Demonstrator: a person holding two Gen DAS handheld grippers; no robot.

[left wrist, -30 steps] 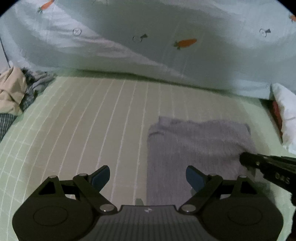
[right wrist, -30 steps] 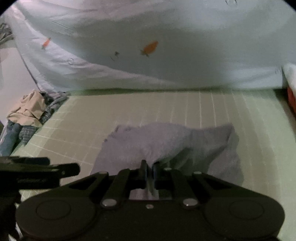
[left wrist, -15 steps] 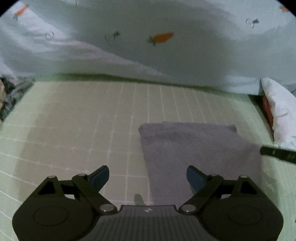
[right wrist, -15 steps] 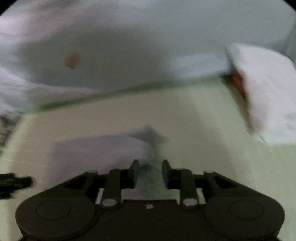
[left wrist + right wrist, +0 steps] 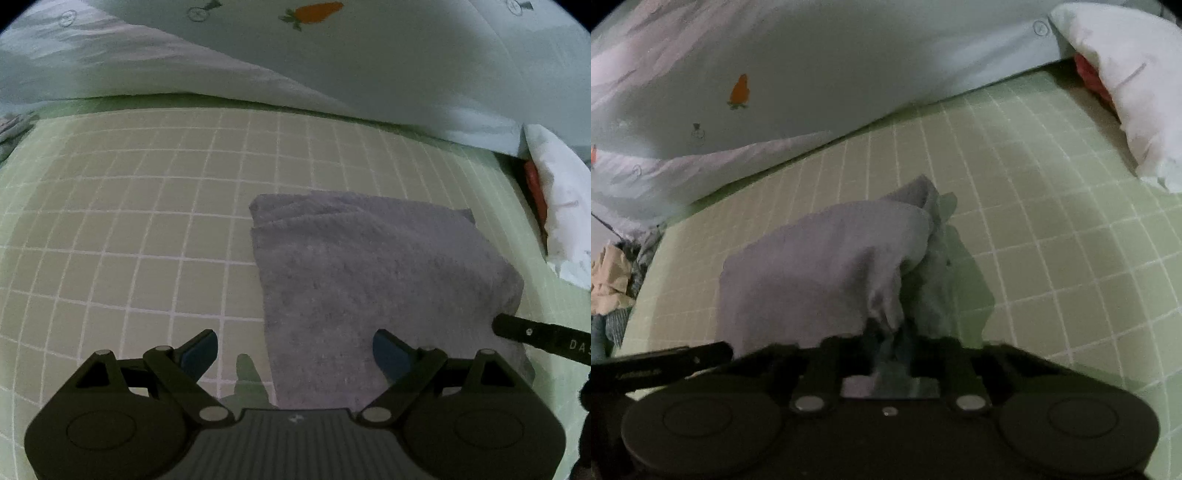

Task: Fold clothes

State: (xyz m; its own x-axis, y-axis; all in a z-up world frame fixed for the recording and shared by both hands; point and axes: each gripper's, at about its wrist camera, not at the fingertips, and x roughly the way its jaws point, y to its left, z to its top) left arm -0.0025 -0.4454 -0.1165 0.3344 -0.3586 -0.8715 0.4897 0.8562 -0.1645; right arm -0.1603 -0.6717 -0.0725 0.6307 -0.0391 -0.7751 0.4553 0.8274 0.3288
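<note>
Grey fuzzy folded cloth [image 5: 373, 273] lying on pale green bedsheet w/ white grid lines [image 5: 147, 206], right of centre in left wrist view, folded edge showing along its far side. Left gripper [image 5: 295, 350] low over sheet at cloth's near-left edge, blue-padded fingers [image 5: 199, 350] spread wide, nothing between them; right pad over cloth, left pad over bare sheet. Right gripper [image 5: 892, 332] at cloth's right side, seen in left view as black finger touching cloth's right edge. In right wrist view, cloth [image 5: 827, 266] bunched & raised right in front of fingers, fabric pinched between them, fingers drawn close together on it. Light blue duvet w/ orange carrot print [image 5: 332, 66] heaped along far side of sheet. White pillow [image 5: 561, 206] at right edge, sth red tucked behind it. Pile of beige & plaid clothes [image 5: 613, 288] off sheet's left end in right view.
</note>
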